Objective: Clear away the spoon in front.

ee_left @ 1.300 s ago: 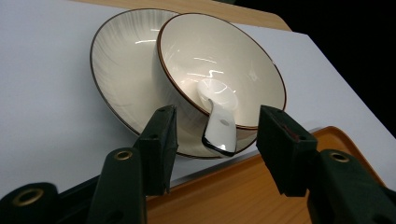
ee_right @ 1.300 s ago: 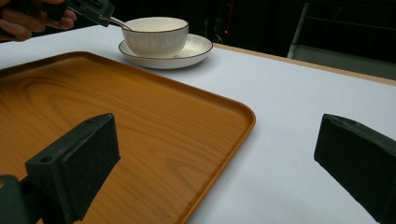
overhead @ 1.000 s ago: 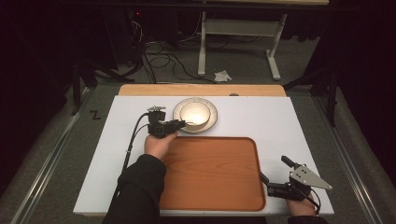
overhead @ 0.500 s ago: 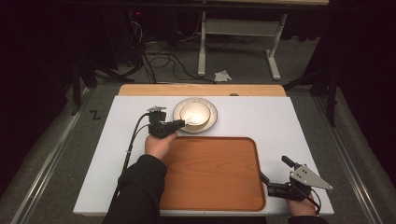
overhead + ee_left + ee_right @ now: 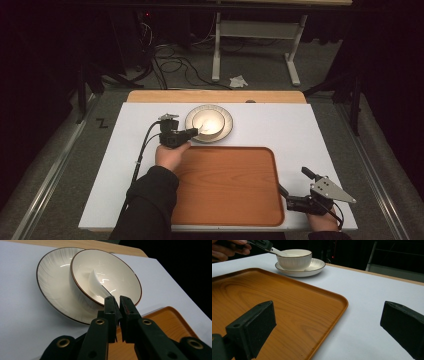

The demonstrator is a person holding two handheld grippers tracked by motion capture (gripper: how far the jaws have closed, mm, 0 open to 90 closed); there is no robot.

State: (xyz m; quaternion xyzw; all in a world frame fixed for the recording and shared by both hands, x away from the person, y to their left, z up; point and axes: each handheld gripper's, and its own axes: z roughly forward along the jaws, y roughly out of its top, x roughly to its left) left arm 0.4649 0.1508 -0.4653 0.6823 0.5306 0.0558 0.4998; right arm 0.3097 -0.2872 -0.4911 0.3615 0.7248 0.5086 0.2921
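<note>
My left tongs (image 5: 117,300) pinching the white spoon (image 5: 96,285) in the bowl (image 5: 106,275), upper middle, my right tongs (image 5: 327,322) wide open, lower right

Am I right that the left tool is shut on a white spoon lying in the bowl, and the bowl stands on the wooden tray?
Not quite. The cream ceramic bowl stands on a ribbed cream plate beside the orange-brown wooden tray, as the high view shows. The left tool is indeed shut on the white ceramic spoon in the bowl.
</note>
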